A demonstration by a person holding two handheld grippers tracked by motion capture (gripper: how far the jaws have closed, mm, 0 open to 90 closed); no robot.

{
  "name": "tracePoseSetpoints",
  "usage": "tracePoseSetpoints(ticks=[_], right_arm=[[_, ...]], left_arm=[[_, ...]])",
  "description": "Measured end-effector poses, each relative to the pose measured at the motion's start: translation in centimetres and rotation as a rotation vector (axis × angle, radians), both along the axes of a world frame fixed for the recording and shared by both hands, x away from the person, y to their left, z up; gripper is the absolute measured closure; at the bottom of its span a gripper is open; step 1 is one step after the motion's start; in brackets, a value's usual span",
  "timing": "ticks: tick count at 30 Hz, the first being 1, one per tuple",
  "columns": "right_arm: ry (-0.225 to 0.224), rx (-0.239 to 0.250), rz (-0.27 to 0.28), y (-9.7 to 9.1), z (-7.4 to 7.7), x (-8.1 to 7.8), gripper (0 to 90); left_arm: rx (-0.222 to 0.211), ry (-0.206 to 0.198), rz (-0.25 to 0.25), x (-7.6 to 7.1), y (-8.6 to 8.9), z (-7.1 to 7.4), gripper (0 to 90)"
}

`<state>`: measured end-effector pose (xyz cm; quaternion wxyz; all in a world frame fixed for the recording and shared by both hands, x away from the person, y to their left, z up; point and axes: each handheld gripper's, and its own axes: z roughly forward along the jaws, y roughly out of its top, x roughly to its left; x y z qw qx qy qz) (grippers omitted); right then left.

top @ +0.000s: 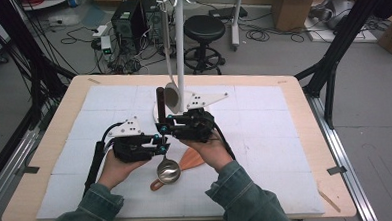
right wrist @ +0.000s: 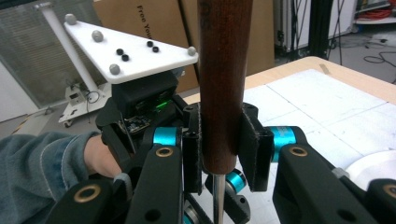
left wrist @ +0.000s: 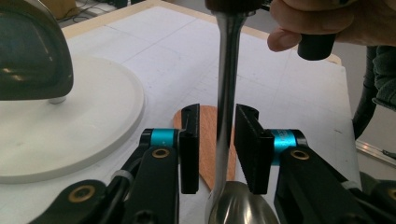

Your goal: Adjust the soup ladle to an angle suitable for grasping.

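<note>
a: the right tongs (right wrist: 219, 140) are clamped on the dark brown wooden handle (right wrist: 224, 84) of the steel ladle (top: 167, 171), holding it upright over the desk (top: 296, 151).

b: and the left tongs (left wrist: 218, 148)?

a: their jaws stand apart on either side of the shiny steel shaft (left wrist: 227, 79), just above the bowl. in the left gripper view there's a gap on both sides, so the pads aren't pressing it.

b: so the whole ladle hangs on 1 grip.

a: yes, and that's the risk. the handle is smooth and round; if the right clamp eases, the ladle could slide down or swing, and the bowl would knock the flat orange-brown wooden spatula (top: 190, 162) lying on the desk right beneath it.

b: anything nearby to hit?

a: the white rack's round base (left wrist: 70, 135) sits just beside the left tongs, and a grey spoon-like utensil (top: 172, 95) hangs from the white pole (top: 179, 46). lifting the ladle toward a hook without care could bump that utensil or tip the rack.
</note>
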<state>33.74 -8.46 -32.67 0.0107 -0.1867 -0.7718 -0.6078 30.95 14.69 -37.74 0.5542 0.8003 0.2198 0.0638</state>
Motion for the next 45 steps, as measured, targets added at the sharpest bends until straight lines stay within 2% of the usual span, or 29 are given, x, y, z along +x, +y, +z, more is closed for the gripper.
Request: tracePoseSetpoints(ticks=[8,9,19,23,26,30,37,40,45], right_arm=[[-0.006,0.014,-0.017,0.08,0.18,-0.13,73.1],[-0.010,0.014,-0.014,0.09,0.24,-0.13,73.1],[-0.041,0.009,0.096,-0.05,0.20,0.13,72.4],[-0.037,0.016,0.092,-0.10,0.14,0.08,72.8],[-0.036,0.020,0.066,-0.06,0.19,-0.02,73.0],[-0.034,0.014,0.023,-0.19,0.27,-0.13,73.1],[-0.024,0.030,-0.031,-0.28,0.43,-0.28,73.2],[-0.026,0.029,-0.024,-0.17,0.38,-0.27,73.2],[-0.031,0.031,0.022,-0.22,0.34,-0.14,72.3]], left_arm=[[-0.016,-0.005,0.010,-0.05,0.11,0.18,83.3],[-0.023,0.000,-0.004,-0.02,0.22,0.24,83.4],[-0.018,0.020,-0.084,-0.06,0.49,0.34,83.9],[-0.021,0.014,-0.076,-0.02,0.45,0.30,83.7],[-0.029,0.010,-0.056,0.00,0.42,0.30,82.8],[-0.027,0.003,-0.027,0.04,0.52,0.41,75.9],[-0.011,-0.008,-0.005,-0.01,0.35,0.35,77.7],[-0.008,-0.009,-0.010,-0.05,0.30,0.37,83.1],[-0.004,-0.007,-0.040,-0.07,0.39,0.45,83.9]])
